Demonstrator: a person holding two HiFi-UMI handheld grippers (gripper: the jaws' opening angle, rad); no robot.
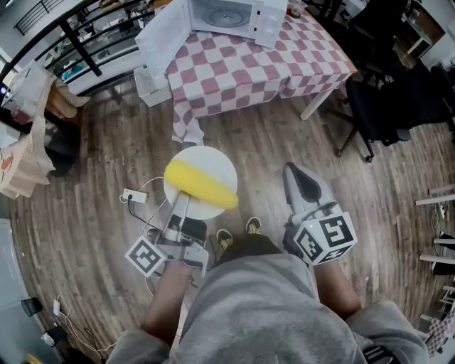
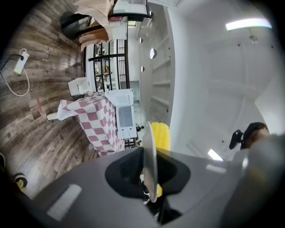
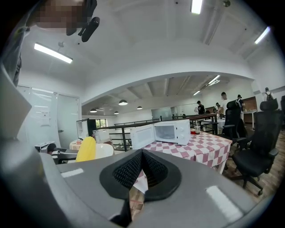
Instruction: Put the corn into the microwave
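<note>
A yellow corn cob [image 1: 201, 183] lies on a round white plate [image 1: 210, 160]. My left gripper [image 1: 181, 206] is shut on the plate's near rim and holds it level over the wooden floor. In the left gripper view the plate [image 2: 149, 151] shows edge-on between the jaws, with the corn [image 2: 161, 136] beyond it. My right gripper [image 1: 298, 178] is shut and empty, to the right of the plate. The white microwave [image 1: 227, 18] stands ahead on a red-checked table [image 1: 242, 67], with its door [image 1: 163, 39] swung open to the left. The right gripper view shows the microwave [image 3: 171, 131] and the corn [image 3: 87, 149].
Black office chairs [image 1: 398, 92] stand right of the table. A power strip [image 1: 133, 195] with cables lies on the floor by my left side. A white box [image 1: 149, 87] sits at the table's left end, with a black railing [image 1: 78, 32] behind it. People [image 3: 224, 100] stand far off.
</note>
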